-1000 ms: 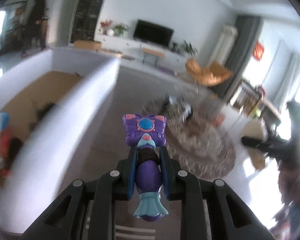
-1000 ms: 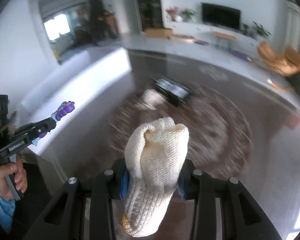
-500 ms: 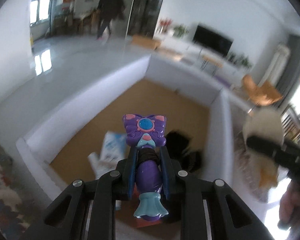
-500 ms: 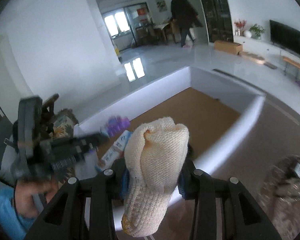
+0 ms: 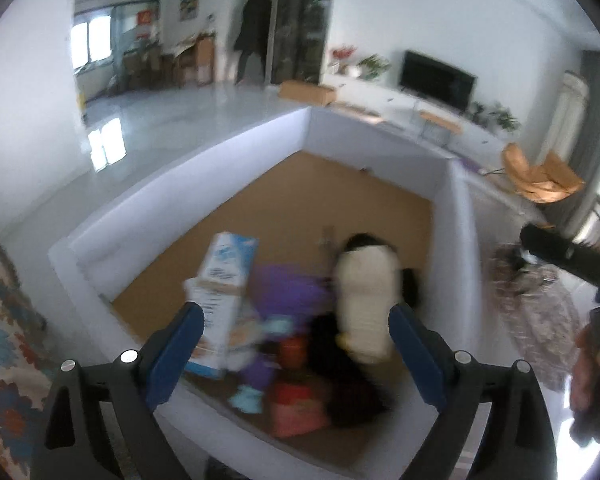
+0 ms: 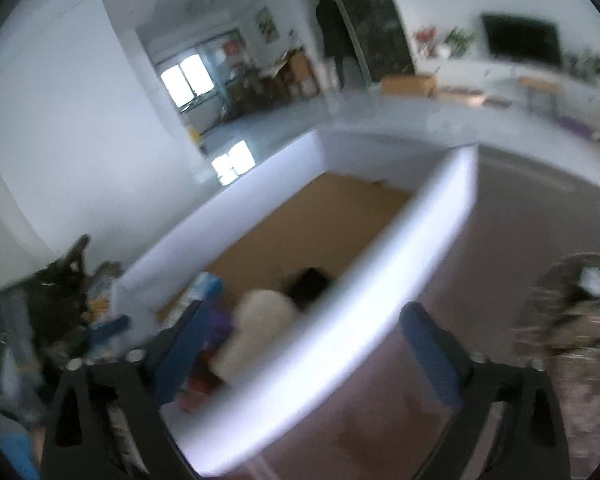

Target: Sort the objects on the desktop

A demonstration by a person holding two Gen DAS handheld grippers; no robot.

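- We see the purple toy (image 5: pixel 288 292) blurred inside the white bin (image 5: pixel 180 184), just past the left gripper's fingertips, at about 12 o'clock from them and touching neither pad.
- The knit sock (image 5: pixel 366 300) (cream, also smeared by motion) is in the bin at 3 o'clock of the toy, just beside it; from the right wrist it shows as a pale lump (image 6: pixel 260 328) behind the bin's near wall.
- Our left gripper (image 5: pixel 296 336) has just been opening and its jaws stand wide, with nothing pressed between the blue pads.
- Our right gripper (image 6: pixel 304 340) has likewise just been opening; its jaws are spread wide and grip nothing, and the bin's near wall (image 6: pixel 360 316) crosses the gap between them.
- A carton (image 5: pixel 224 300) (white and blue) stands tilted at 9 o'clock of the toy, touching or nearly touching it; we cannot tell which.
- A red packet (image 5: pixel 296 404) lies at 6 o'clock of the toy, near the bin's front wall, with dark items (image 5: pixel 364 244) beside and behind the sock.
- The bin's floor is brown, bare toward 12 o'clock.
- Farther out, a TV (image 5: pixel 436 80) sits at 1 o'clock, and a person in dark clothes (image 5: pixel 256 32) stands in a doorway at 11 o'clock.
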